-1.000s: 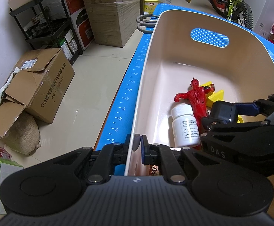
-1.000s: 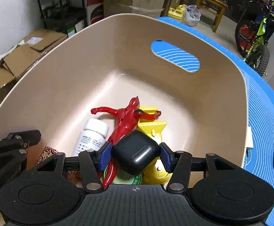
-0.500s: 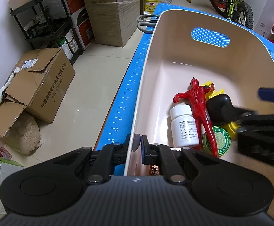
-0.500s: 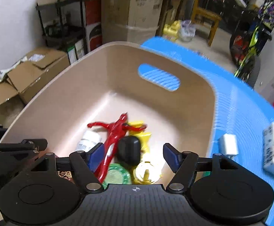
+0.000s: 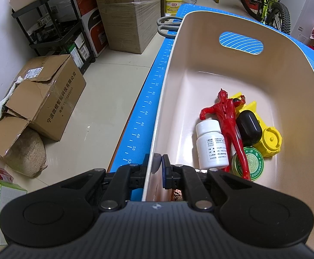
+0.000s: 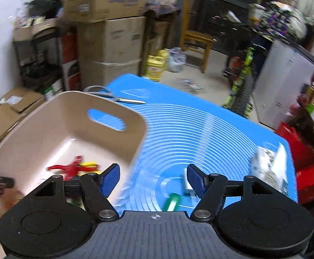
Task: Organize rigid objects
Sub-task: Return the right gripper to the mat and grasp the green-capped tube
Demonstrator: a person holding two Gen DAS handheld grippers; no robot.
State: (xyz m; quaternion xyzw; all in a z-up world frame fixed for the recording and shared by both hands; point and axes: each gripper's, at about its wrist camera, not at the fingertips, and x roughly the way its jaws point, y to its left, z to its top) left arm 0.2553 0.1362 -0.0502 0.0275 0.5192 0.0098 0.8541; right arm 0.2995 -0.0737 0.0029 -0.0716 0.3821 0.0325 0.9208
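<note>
Fingertips of the left gripper are pinched narrowly on the near rim of the beige plastic tub, one pad outside the wall and one inside, steadying it on the blue ruled mat. The right gripper hangs over the mat just beside the tub's right wall with its blue-padded fingers spread wide and nothing between them.

Inside the tub, toward its near right corner, lie a red plastic action figure, a white pill bottle, a black rounded earbud case, a yellow plastic toy and a round green tin — so several pieces look sorted already.

Left on the mat, judging from the blurred right view: a small white block and a green-and-white item near its front edge, a white printed box toward the right edge, and grey-handled scissors at the far edge behind the tub — roughly half done.
</note>
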